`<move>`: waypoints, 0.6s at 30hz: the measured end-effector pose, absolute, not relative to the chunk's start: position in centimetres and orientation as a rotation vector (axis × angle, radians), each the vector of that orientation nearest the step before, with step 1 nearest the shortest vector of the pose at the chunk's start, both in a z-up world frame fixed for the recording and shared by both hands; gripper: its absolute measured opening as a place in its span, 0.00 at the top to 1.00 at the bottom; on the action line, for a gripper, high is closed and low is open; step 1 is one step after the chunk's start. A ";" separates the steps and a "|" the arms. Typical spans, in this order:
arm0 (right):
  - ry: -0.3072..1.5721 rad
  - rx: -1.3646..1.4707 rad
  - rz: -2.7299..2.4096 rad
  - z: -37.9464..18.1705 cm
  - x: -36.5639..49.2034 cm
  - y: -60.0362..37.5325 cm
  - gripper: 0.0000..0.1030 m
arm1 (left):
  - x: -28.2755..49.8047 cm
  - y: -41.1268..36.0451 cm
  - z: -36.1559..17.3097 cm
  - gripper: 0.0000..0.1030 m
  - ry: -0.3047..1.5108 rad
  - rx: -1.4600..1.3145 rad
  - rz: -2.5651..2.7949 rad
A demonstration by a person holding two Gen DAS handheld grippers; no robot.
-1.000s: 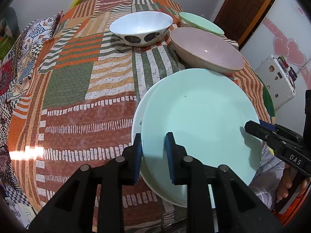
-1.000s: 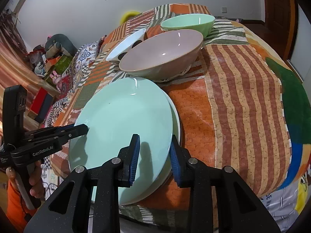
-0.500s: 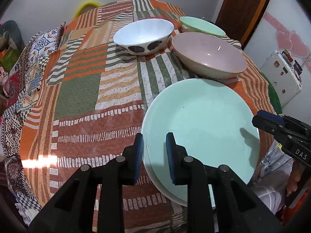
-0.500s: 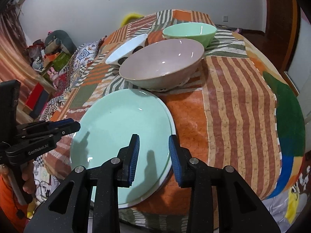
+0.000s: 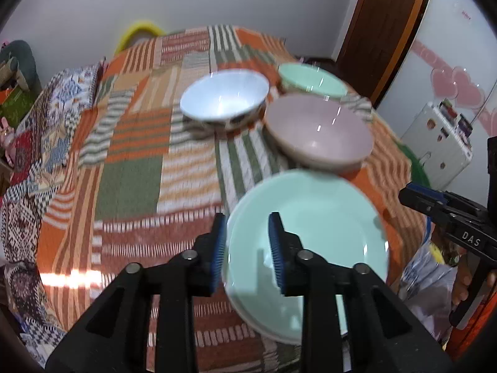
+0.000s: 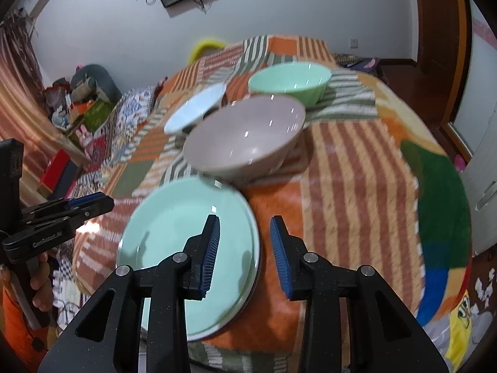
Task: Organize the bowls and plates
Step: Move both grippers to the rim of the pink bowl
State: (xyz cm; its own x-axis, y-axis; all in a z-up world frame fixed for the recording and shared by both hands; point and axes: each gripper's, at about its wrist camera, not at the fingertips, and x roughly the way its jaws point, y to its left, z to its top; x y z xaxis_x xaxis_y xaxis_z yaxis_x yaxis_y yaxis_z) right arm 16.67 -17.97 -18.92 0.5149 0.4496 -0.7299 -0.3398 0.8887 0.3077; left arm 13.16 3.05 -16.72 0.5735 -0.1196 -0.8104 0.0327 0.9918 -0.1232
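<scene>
Two mint-green plates lie stacked at the near edge of the patchwork-covered table; the stack also shows in the right wrist view. Behind them stand a pink bowl, a white bowl with dark spots and a mint-green bowl; all three show in the right wrist view, pink bowl nearest. My left gripper is open and empty above the stack's left rim. My right gripper is open and empty above its right rim.
The table's near edge drops off just below the plates. A wooden door and a white appliance stand on the right. Clutter and boxes sit on the floor at the left.
Both grippers have let go of the top plate, opened wider and lifted back from the stack. The top plate now rests squarely on the lower one.
</scene>
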 end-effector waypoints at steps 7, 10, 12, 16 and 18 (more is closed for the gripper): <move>0.841 0.161 0.449 -17.1 18.7 -18.8 0.58 | 15.7 2.5 -14.1 0.53 0.864 -0.103 -0.100; 0.827 0.174 0.440 -16.8 20.1 -18.9 0.58 | 17.7 2.2 -14.1 0.50 0.862 -0.118 -0.107; 0.822 0.177 0.437 -16.8 20.9 -18.8 0.58 | 19.1 1.9 -14.6 0.50 0.871 -0.119 -0.109; 0.830 0.187 0.432 -17.4 22.4 -18.9 0.58 | 21.8 1.5 -16.1 0.50 0.905 -0.132 -0.122; 0.842 0.191 0.429 -17.9 23.2 -18.7 0.58 | 23.1 1.5 -17.0 0.50 0.924 -0.135 -0.124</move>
